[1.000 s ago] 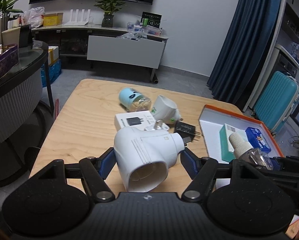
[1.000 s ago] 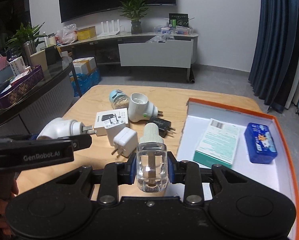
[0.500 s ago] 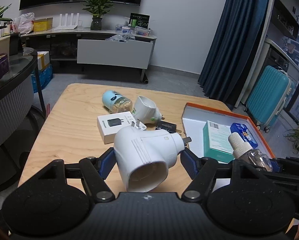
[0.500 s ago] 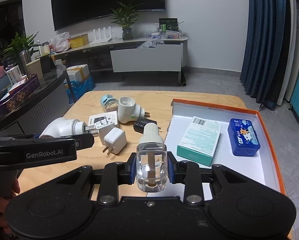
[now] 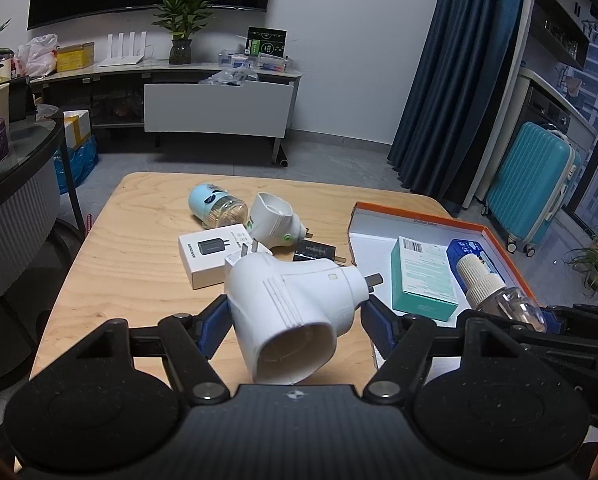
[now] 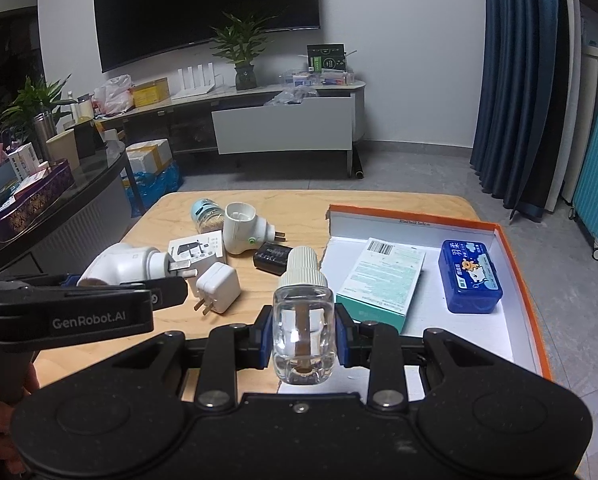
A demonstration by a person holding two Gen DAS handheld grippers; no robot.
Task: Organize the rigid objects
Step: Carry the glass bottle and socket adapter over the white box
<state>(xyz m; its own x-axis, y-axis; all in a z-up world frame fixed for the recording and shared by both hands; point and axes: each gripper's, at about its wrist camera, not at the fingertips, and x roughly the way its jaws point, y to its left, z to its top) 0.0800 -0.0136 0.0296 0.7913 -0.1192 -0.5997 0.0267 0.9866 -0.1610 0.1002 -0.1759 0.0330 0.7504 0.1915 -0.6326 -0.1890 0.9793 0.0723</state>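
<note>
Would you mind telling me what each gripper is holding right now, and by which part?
The left gripper holds the white plug-in heater across its body. The right gripper holds the clear refill bottle by its glass sides, cap pointing away.

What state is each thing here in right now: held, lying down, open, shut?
left gripper: shut on white plug-in heater
right gripper: shut on clear refill bottle, capped
orange box: open
teal carton: flat inside the box
blue case: closed
toothpick jar: on its side
</note>
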